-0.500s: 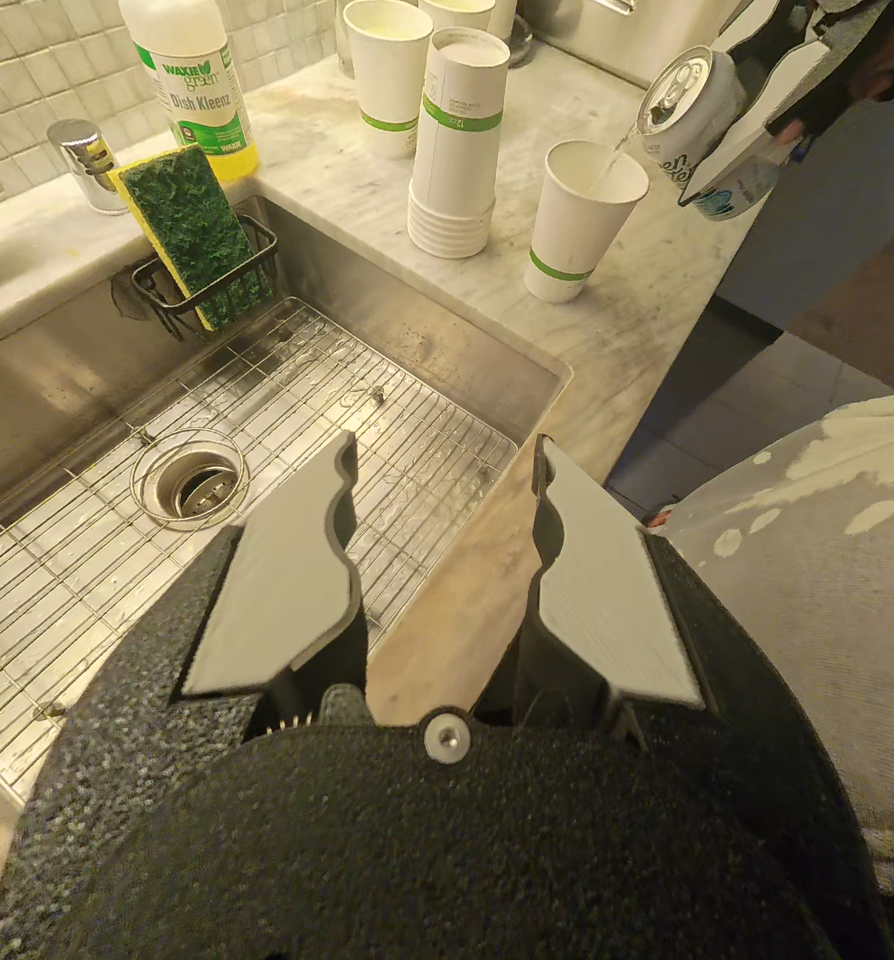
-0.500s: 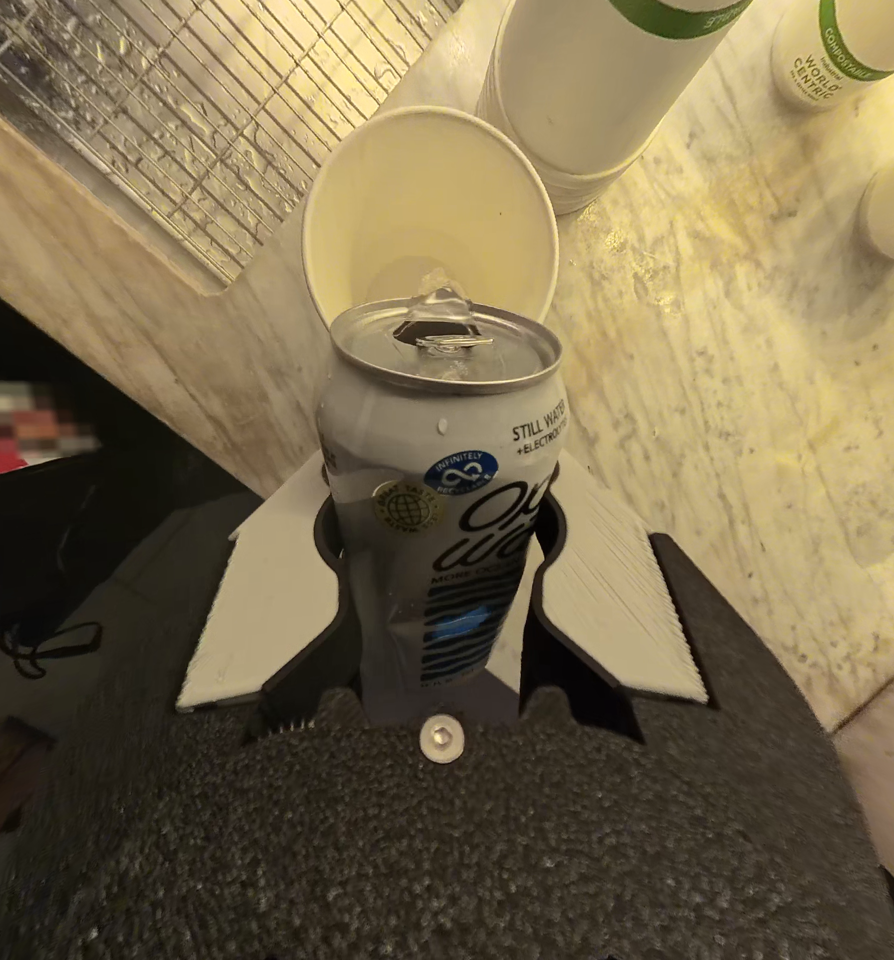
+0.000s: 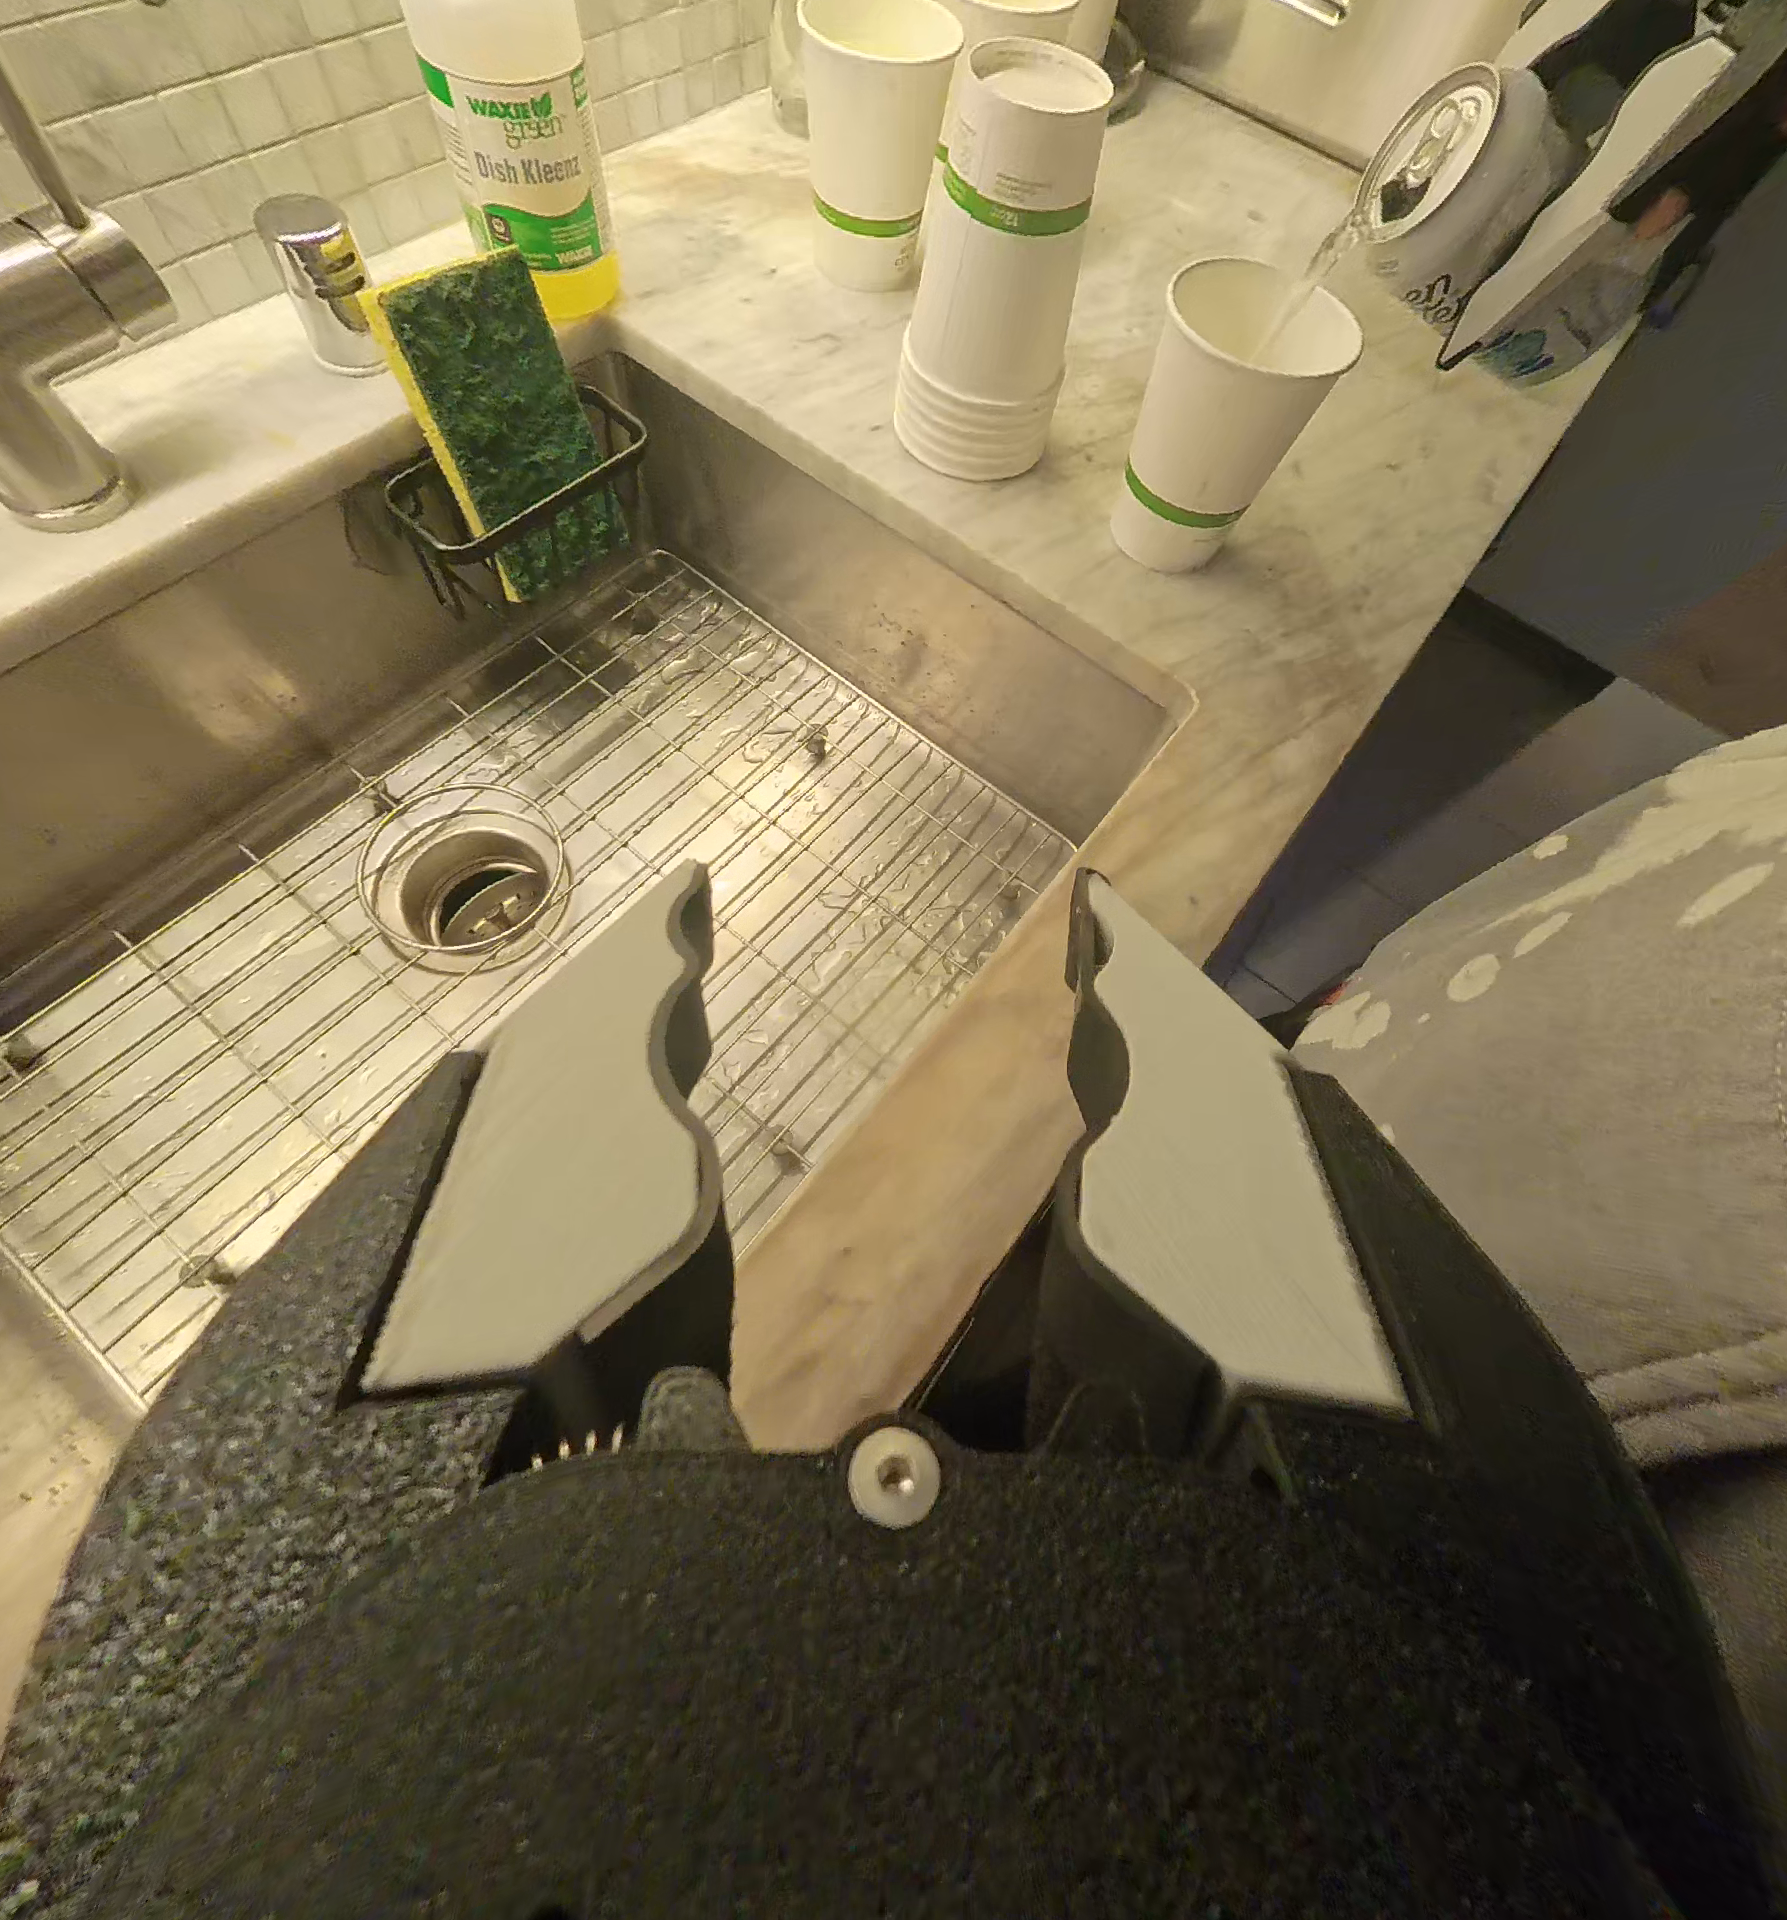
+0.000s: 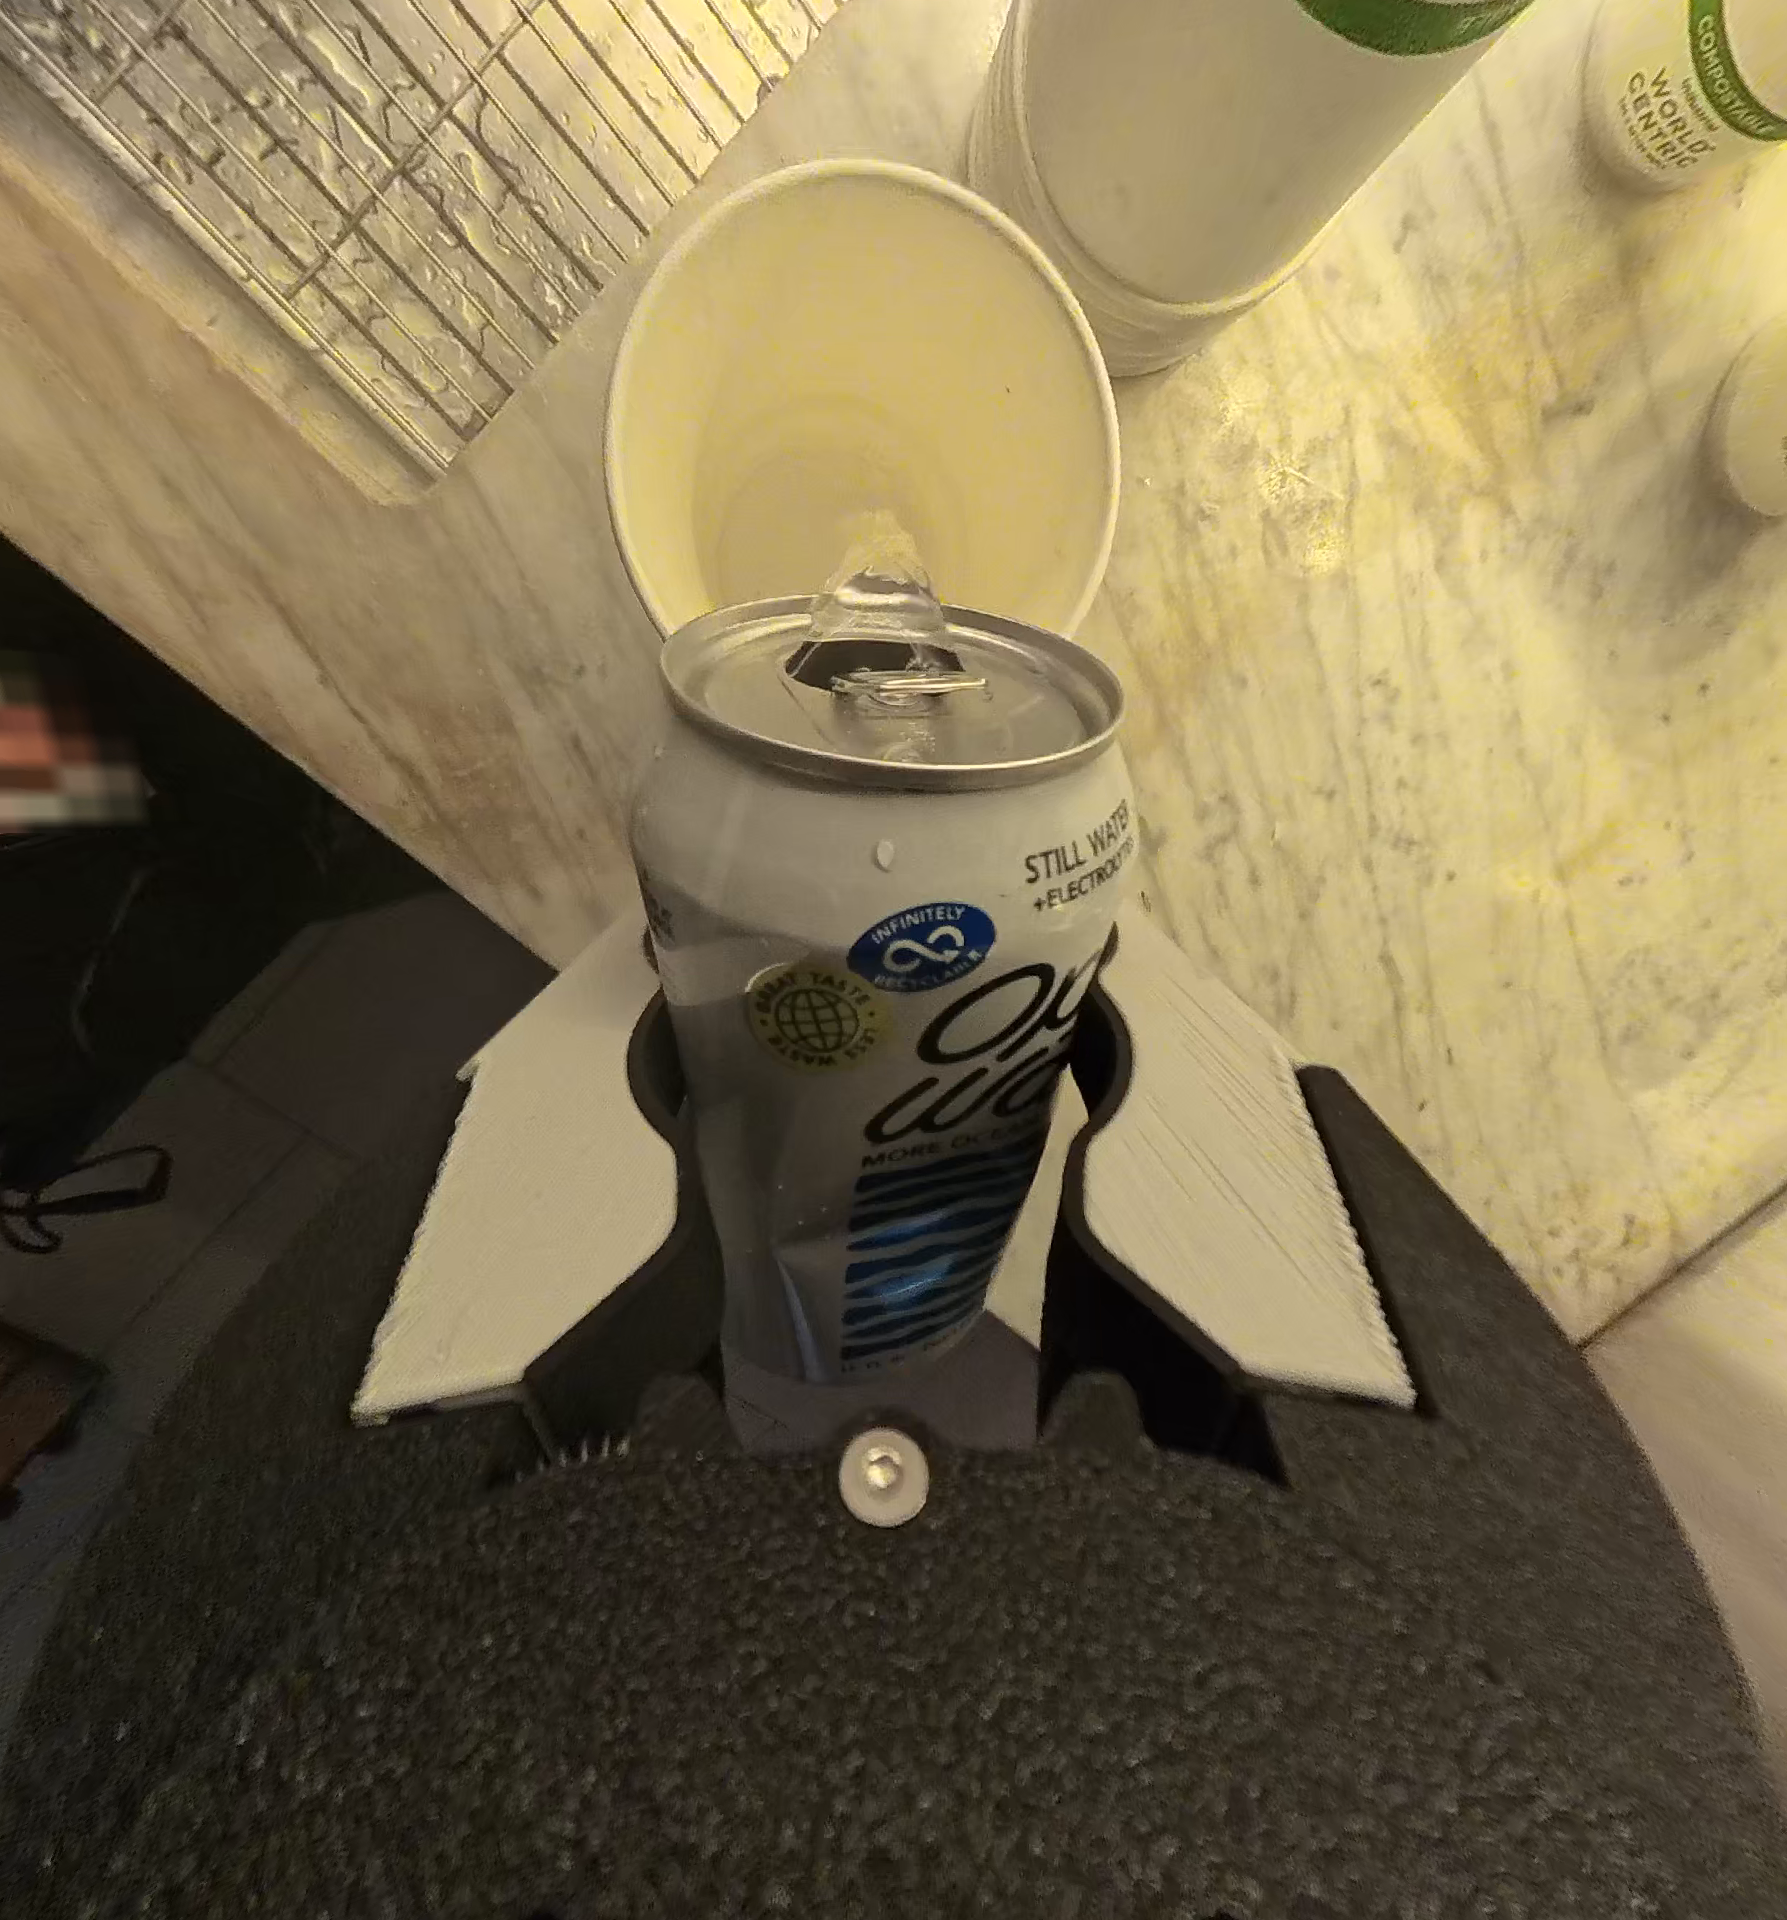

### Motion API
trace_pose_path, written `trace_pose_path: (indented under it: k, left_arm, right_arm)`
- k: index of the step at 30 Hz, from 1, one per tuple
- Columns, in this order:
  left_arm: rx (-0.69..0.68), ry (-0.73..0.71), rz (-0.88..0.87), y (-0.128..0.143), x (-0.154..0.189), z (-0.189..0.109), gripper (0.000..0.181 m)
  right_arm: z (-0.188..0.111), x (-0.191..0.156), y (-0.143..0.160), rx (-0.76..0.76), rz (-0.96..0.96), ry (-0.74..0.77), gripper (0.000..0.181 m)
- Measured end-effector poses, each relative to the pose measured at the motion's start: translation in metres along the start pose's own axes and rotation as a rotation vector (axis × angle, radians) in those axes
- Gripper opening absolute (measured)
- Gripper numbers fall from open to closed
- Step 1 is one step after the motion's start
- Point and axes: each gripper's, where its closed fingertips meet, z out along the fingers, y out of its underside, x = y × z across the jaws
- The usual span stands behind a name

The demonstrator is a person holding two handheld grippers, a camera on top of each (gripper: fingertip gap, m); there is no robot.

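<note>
Since the earlier frame the left gripper [image 3: 889, 914] has drawn back and swung slightly, so the faucet [image 3: 16, 312] now shows at the far left of its view, and the can [image 4: 884, 904] in the right gripper [image 4: 884, 1049] has tipped a little further, with the stream from its mouth thicker.

The right jaws are closed round the can's lower body, pressing it from both sides. The can's long axis runs straight out ahead of the jaws and leans downward, mouth end farthest from them. Directly beyond the mouth, and below it, stands the open paper cup [image 4: 858, 416] on the marble desk [image 4: 1440, 727]. Water [image 3: 1315, 270] arcs from the can's opening into the cup; the can's rim is just above the cup's near lip and seems not to touch it. How full the cup is cannot be told.

The left jaws stand wide apart and hold nothing. They hang over the desk's front edge beside the sink [image 3: 868, 582], whose wire grid [image 3: 608, 831] and drain [image 3: 463, 883] lie ahead and to their left. The cup is well ahead and to the right of them, so the right gripper is far the nearer.

Beyond the cup are a tall stack of cups [image 3: 993, 270], another single cup [image 3: 878, 135], a soap bottle [image 3: 525, 145] and a green sponge [image 3: 494, 416] upright in a black caddy [image 3: 473, 530]. A grey trouser leg [image 3: 1595, 1091] is to the right of the left jaws.
</note>
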Motion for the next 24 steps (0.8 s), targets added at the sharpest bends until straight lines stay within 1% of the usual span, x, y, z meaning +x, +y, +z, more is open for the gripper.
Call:
trace_pose_path:
  k: [13,24]
  left_arm:
    - [-0.001,-0.042,-0.009,0.006,-0.012,-0.026,0.068]
    - [-0.009,-0.035,0.027,0.005,0.003,-0.033,0.068]
  right_arm:
    - [-0.004,-0.004,0.0,-0.082,-0.048,-0.013,0.071]
    - [-0.014,0.0,0.005,-0.144,-0.076,0.001,0.072]
